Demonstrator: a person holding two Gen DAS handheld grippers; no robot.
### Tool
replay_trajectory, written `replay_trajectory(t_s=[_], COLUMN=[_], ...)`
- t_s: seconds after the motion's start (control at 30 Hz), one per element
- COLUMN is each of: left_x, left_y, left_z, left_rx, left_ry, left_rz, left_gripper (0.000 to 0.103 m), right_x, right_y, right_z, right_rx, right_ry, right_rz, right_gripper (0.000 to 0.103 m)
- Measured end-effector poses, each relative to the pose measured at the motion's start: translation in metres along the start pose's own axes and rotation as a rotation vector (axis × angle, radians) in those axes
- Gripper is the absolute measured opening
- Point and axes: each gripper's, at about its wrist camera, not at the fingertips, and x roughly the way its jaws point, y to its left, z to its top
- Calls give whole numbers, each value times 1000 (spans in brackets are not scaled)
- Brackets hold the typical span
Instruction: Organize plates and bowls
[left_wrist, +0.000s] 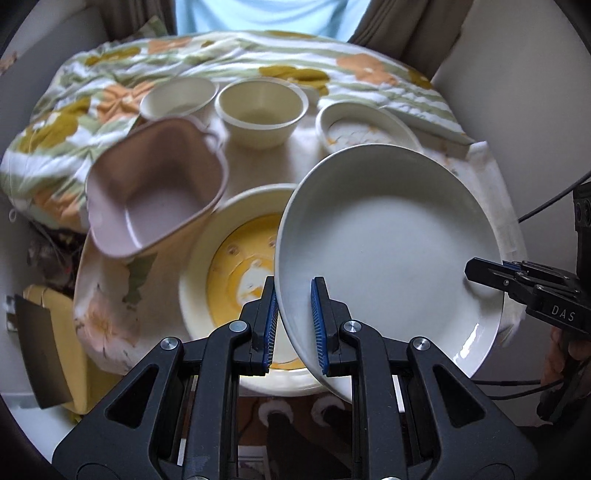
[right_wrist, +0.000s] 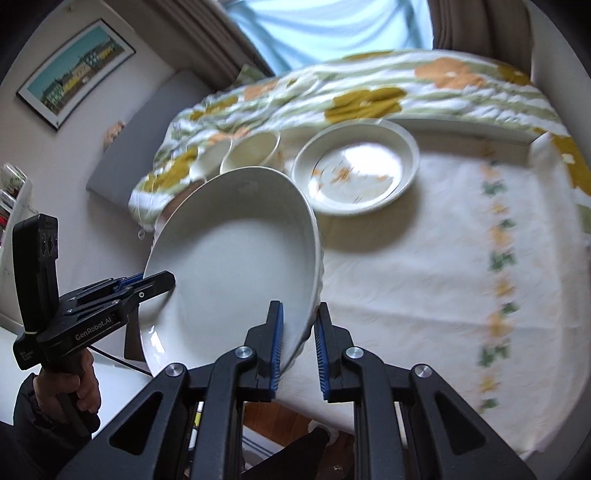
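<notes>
Both pairs of jaws are clamped on the rim of one white plate (left_wrist: 391, 251), held tilted above a cloth-covered table (right_wrist: 424, 266). Seen from the left wrist, the left gripper (left_wrist: 294, 325) pinches the plate's near-left rim between its blue pads (left_wrist: 318, 325), one pad on the plate's inner face and the other behind it. The right gripper (left_wrist: 491, 275) bites the opposite edge, entering from the right side of that view, with a hand (left_wrist: 565, 350) partly visible on its handle.

From the right wrist, the right gripper (right_wrist: 299, 350) grips the plate's (right_wrist: 236, 266) ribbed outer rim at its lower right, while the left gripper (right_wrist: 147, 286) closes on the far-left edge, a hand (right_wrist: 70, 387) wrapped round its grip. Both tools point steeply downward.

Relative to the white plate, in the left-wrist view: a yellow-centred plate (left_wrist: 229, 266) lies on the table directly beneath and to its left; a pink square bowl (left_wrist: 155, 199) sits further left, blurred; two cream bowls (left_wrist: 263, 110) (left_wrist: 179, 98) stand beyond it, side by side; and a patterned shallow dish (left_wrist: 364, 127) lies just beyond its upper rim. A floral quilt (left_wrist: 92, 99) is bunched along the table's far side behind them all
</notes>
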Motion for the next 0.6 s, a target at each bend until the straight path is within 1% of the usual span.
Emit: replay_trajectory(t_s=[0.13,0.3,0.43,0.6], left_x=[29,53,62,68], left_y=[28,40,39,32], left_z=[-7,-8,-6,-3], left_rx=[-22,-12,24,82], left_ry=[27,50,58,60], left_rz=[-24,-46,-30,16], left_gripper=[15,15,15,15], right_x=[32,54,63,70], right_y=[10,18,22,27], right_z=[-2,-1,1,-1], right_rx=[-6,2,4,-10], right_ry=[34,43,45,40], right_rz=[-28,-81,-120,-152], right_gripper=[15,15,15,15])
